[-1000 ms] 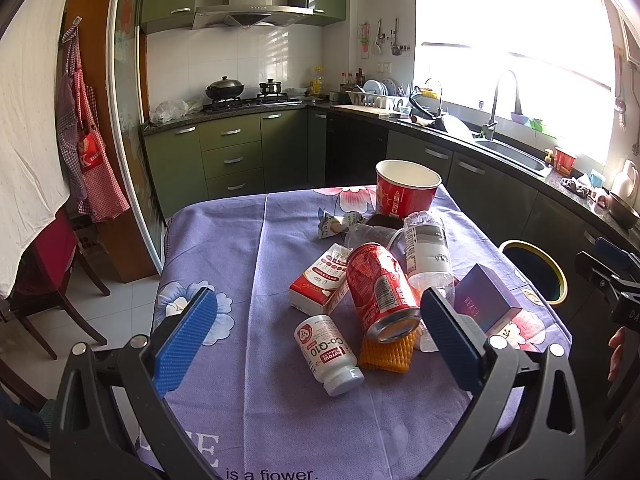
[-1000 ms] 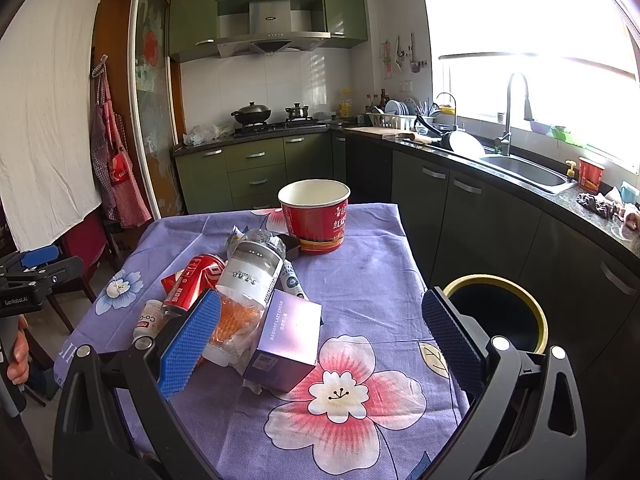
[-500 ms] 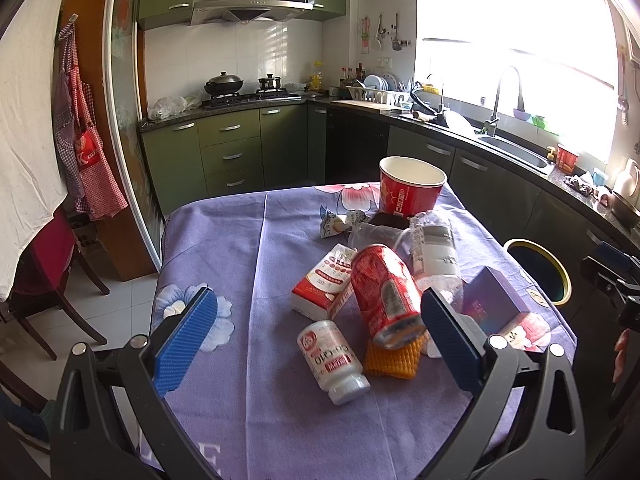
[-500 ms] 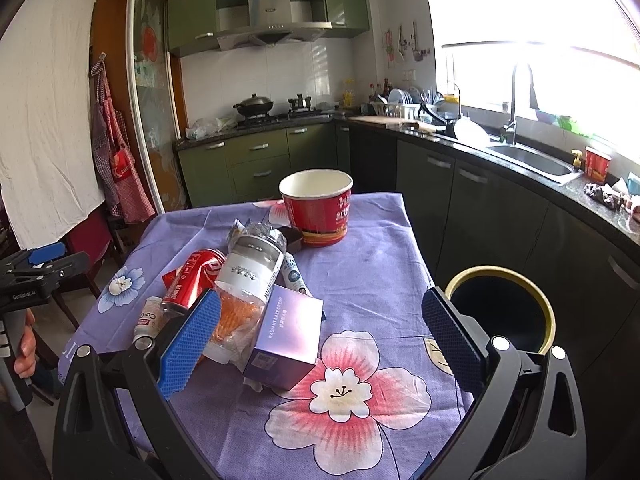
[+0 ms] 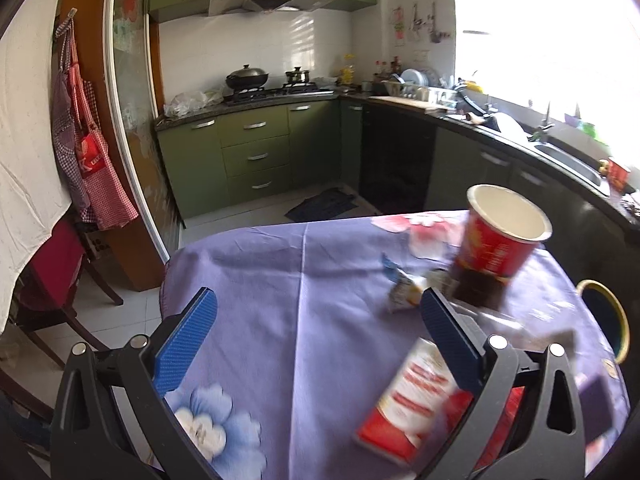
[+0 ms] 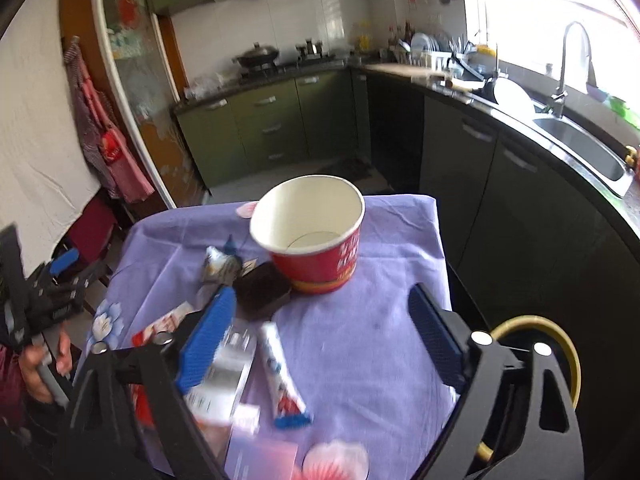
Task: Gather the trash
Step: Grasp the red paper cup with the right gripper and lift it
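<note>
The purple-clothed surface (image 6: 384, 280) carries a red paper bucket (image 6: 316, 240), upright and empty. Just beside the bucket lie a dark tray (image 6: 262, 288) and a toothpaste tube (image 6: 280, 376). The right claw (image 6: 316, 344) is closing on nothing; the left claw (image 5: 316, 336) gapes empty.

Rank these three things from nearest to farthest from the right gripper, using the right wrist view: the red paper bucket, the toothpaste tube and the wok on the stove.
1. Toothpaste tube: lying on the cloth between the fingers of the right gripper, towards its left side.
2. Red paper bucket: upright, mid-table, ahead of the gripper.
3. Wok: on the stove across the kitchen.
</note>
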### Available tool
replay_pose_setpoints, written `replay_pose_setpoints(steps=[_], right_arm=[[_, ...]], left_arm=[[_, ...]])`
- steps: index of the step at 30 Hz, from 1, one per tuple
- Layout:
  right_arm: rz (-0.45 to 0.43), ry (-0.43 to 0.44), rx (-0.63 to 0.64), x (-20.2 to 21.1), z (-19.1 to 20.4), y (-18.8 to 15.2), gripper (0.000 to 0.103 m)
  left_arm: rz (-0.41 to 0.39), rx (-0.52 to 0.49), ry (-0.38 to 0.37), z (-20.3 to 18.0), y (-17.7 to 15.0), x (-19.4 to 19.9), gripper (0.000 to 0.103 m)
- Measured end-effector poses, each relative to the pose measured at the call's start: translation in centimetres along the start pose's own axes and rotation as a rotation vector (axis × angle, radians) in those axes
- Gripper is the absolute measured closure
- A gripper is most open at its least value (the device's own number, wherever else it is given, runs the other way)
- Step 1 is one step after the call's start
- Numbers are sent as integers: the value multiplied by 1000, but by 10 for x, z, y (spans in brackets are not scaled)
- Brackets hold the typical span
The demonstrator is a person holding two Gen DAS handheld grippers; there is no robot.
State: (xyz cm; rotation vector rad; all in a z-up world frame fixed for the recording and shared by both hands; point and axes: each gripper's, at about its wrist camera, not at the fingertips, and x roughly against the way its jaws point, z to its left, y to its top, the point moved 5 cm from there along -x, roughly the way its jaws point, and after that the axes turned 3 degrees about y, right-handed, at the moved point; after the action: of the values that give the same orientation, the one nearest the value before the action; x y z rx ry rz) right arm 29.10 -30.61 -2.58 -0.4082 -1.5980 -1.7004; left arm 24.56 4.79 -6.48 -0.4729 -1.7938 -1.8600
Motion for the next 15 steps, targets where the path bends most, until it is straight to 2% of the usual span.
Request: replay_pose_setpoints(steps=[4,7,9,11,13,15], right_arm=[[187,-53,-54,-87,-23,53,50],[319,-86,-93,-142,-40,65,56],[374,-101,-108,-167,-47,66,59],[415,-104,-125,-189,-53,64,68],[453,-73,-156,-207,-57,57,96],[453,-79,-161,-213,-62,56,98]], left_arm=[[35,60,-13,10,-8,-39,6],[57,67,3,14,-18,-54,6],[62,50,28,14,-22,-60,6],[68,38,33,12,-24,-64,6],[76,35,32,10,-26,-66,6],[84,34,20,8,-28,-67,6]])
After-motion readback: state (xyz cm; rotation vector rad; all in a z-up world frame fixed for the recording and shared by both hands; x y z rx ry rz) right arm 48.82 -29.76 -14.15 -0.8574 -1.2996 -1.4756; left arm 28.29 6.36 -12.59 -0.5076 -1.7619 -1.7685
